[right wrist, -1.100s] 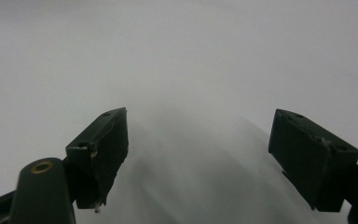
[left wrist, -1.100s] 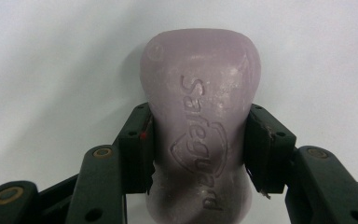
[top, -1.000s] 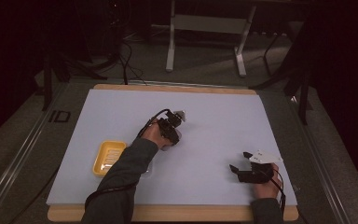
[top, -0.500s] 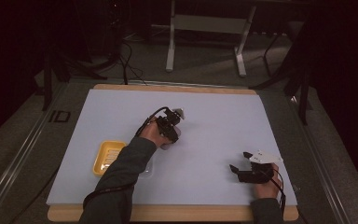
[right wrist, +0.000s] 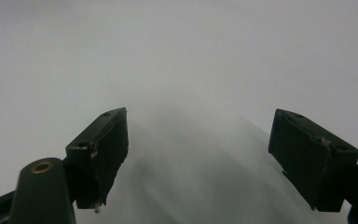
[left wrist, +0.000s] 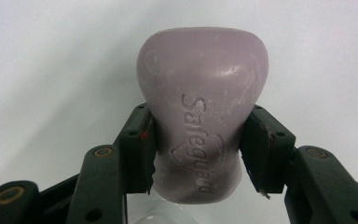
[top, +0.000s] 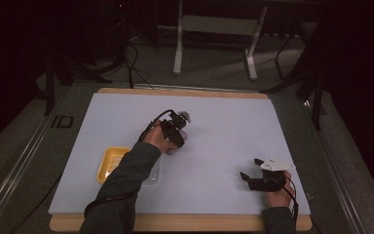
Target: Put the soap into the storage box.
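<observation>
1. The yellow tray (top: 108, 163) lay beside the left forearm; its contents were hidden.
2. The left gripper (left wrist: 196, 154) pinched a lilac Safeguard soap bar (left wrist: 200, 107) above the desk (top: 224, 126), beyond the tray.
3. The right gripper (right wrist: 198, 154) had its jaws spread.

1. We are stretching our left forearm (top: 126, 175) far across the middle, its left gripper (left wrist: 198, 154) clamping tight on a held object.
2. We are resting our right gripper (top: 253, 178) near the right edge, its jaws spreading wide, pointing left.
</observation>
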Demonstrator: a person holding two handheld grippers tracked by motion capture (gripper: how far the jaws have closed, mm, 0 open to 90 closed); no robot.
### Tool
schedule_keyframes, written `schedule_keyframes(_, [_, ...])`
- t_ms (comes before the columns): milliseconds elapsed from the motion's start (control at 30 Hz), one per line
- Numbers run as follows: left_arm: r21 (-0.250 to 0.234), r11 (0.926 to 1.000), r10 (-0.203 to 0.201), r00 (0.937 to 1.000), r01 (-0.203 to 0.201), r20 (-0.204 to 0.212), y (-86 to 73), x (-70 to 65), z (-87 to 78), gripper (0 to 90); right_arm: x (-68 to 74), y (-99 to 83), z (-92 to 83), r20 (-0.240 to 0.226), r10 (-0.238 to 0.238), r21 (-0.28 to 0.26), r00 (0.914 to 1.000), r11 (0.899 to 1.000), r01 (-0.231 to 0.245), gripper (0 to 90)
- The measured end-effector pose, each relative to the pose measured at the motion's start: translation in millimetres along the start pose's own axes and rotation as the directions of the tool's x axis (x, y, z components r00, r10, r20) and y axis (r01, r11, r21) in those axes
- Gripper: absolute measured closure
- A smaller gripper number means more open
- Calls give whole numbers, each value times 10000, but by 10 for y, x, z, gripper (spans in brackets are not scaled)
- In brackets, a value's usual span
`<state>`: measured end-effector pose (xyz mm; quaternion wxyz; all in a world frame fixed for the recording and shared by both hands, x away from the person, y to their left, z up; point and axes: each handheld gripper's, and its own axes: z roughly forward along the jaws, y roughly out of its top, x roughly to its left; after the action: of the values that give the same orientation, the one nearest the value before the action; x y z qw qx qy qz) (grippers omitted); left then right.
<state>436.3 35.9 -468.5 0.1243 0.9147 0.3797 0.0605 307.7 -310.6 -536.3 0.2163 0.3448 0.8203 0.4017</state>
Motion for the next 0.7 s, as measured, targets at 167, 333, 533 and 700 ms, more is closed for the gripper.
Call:
schedule_keyframes(167, [-171,9998,-56,10000,56,-40,-20,19,-59,499,0,0,-1,4,4,4,10000,10000,-4,195])
schedule_keyframes(333, [-225,9997,-48,10000,48,-23,-32,26,-101,499,1,0,-1,3,13,9,10000,10000,-13,195])
schedule_keyframes(533, [-307,9995,-84,10000,83,-12,-68,20,-141,499,0,0,-1,4,4,3,10000,10000,-4,195])
schedule_keyframes(700, [-353,9992,-167,9998,164,-83,-119,49,-191,498,1,0,-1,13,-6,-3,10000,10000,6,195])
